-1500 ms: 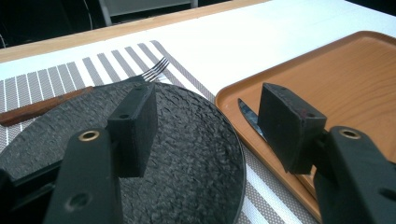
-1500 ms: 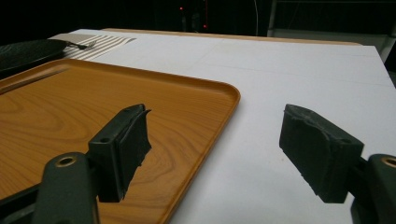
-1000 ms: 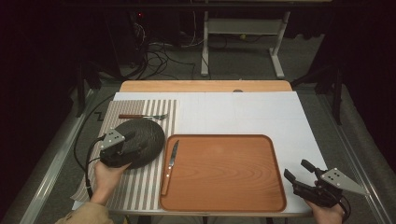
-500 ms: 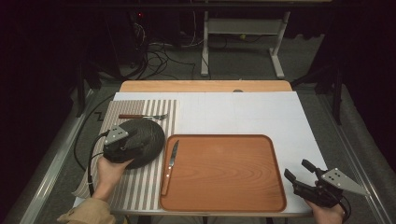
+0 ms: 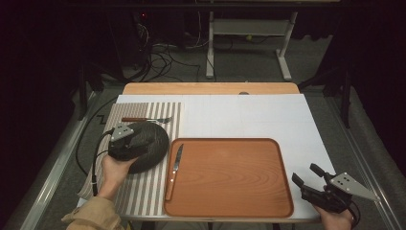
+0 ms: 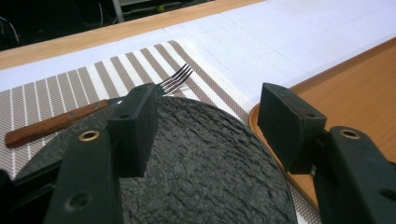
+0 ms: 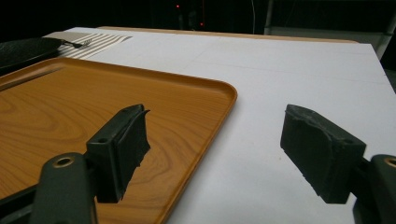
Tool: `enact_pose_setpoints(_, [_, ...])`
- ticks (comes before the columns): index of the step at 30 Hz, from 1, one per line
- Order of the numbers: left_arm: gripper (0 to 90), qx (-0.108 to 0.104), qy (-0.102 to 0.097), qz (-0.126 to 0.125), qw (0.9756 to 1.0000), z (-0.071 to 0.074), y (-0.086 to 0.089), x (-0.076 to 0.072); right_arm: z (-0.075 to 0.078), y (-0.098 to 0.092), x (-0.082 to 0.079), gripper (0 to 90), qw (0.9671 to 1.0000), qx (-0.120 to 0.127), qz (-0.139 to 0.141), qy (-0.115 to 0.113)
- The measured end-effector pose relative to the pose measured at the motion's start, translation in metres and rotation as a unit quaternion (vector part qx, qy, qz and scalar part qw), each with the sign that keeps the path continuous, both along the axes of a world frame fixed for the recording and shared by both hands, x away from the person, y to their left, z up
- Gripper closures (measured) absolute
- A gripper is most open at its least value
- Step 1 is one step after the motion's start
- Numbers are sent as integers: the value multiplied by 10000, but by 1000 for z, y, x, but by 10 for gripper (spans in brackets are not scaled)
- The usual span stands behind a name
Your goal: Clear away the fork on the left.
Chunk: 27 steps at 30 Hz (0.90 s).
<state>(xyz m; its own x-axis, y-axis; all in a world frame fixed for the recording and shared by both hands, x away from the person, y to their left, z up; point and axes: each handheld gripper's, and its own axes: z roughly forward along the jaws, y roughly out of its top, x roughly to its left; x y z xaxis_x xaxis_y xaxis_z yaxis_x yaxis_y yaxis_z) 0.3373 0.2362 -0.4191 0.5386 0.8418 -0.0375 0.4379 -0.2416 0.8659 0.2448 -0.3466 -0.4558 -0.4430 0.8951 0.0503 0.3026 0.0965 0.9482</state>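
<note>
Seemingly unlabelled, the dark plate (image 6: 205, 168) lies beneath the spread left gripper (image 6: 205, 126); the right gripper (image 7: 215, 154) gapes empty.

Left tongs (image 5: 125, 142) farther over plate (image 5: 151, 143)

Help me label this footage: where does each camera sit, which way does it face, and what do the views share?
High view: above the near edge, facing forward and down; both forearms, left gripper, right gripper.
Left gripper view: on that gripper, over the round dark slate plate, toward the wooden-handled fork.
Right gripper view: between open jaws, across the orange wooden tray.
Shared: plate, tray, fork, striped placemat.
</note>
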Motion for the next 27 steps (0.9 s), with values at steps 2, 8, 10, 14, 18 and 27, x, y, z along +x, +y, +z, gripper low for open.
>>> enact_pose_setpoints(2, [356,41,-17,40,10000,0,0,2,0,0,0,235,10000,-4,-19,-12])
enact_pose_setpoints(8, [356,107,-45,159,9998,1,-1,9,0,-2,0,234,10000,28,-64,-6])
enact_pose_setpoints(10, [356,99,-15,162,9998,0,-2,12,0,-1,0,235,10000,18,-45,-8])
enact_pose_setpoints(14, [356,23,39,187,9998,0,-2,17,0,-1,0,238,10000,-5,-30,-15])
enact_pose_setpoints(18, [356,-23,108,341,9994,2,2,25,0,0,0,239,10000,4,-32,2])
enact_pose_setpoints(27, [356,48,189,433,9989,3,1,34,0,0,0,240,10000,-5,-14,-15])
